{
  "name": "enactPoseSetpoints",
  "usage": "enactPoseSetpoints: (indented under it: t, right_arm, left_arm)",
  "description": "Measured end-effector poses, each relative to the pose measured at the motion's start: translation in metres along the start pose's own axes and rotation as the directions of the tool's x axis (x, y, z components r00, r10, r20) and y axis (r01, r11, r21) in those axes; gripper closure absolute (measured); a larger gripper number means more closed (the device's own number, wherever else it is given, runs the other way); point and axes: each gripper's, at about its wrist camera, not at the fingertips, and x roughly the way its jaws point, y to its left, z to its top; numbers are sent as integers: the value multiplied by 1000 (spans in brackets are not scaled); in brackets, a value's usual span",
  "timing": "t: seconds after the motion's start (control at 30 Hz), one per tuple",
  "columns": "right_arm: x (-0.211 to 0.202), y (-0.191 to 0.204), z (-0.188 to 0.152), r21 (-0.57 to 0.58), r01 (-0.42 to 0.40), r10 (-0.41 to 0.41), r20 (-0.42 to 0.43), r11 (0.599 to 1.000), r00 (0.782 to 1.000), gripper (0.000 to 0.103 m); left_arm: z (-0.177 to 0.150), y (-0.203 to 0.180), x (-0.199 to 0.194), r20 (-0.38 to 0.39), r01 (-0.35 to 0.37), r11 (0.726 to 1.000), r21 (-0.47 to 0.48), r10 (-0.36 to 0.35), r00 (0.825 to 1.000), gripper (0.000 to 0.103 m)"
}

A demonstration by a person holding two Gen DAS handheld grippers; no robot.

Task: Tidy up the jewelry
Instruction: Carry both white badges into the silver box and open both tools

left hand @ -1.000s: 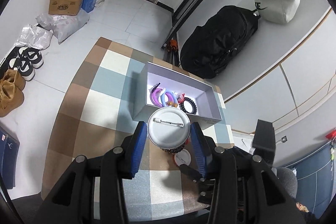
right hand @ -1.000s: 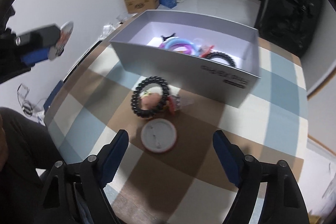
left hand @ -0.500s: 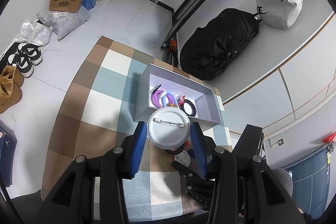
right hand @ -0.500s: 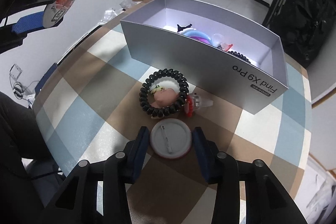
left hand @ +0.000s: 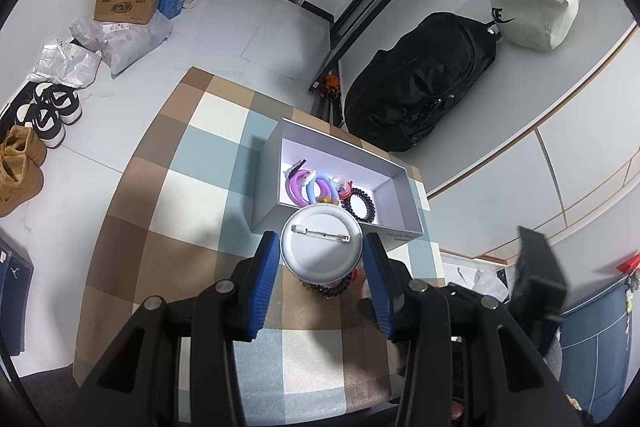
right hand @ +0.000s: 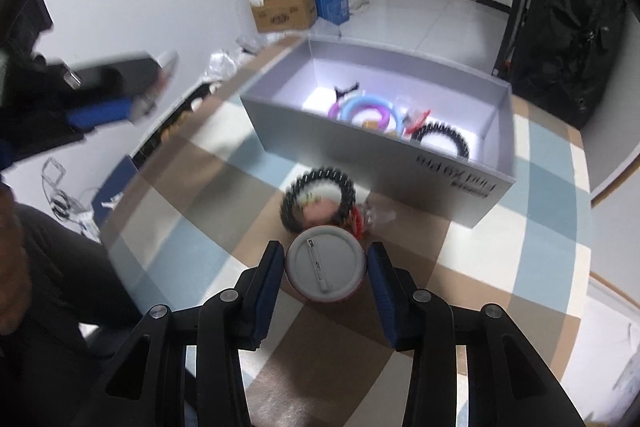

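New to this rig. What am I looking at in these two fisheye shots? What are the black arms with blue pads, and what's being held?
There is no robot here: a person holds a two-finger gripper in each hand, and each has a fisheye camera that looks along its fingers.

The left wrist view shows the left gripper high above the checkered table, shut on a round pin badge, back side up.

The right wrist view shows the right gripper low over the table, shut on a second pin badge.

On the table stands an open grey box with coloured rings and a black coil hair tie inside. Another black coil tie lies in front of the box, around a small pink item that is too blurred to name.
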Motion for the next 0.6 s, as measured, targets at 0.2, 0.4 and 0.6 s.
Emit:
enactPoseSetpoints:
  t: [0.2,0.4,0.6]
  right_arm:
    - [-24,-9,13,54,-40,35,96,998,995,61]
    - [-35,-20,32,101,-63,45,174,993,984,61]
    - [-34,-36,50,146,-80,49,205,986,977,61]
  left_arm:
    - [6,-12,10,4,-22,999,27,22,1000,66]
    - [14,-24,22,10,-45,997,63,45,999,66]
    - [23,-26,34,3,-61,996,60,60,998,66]
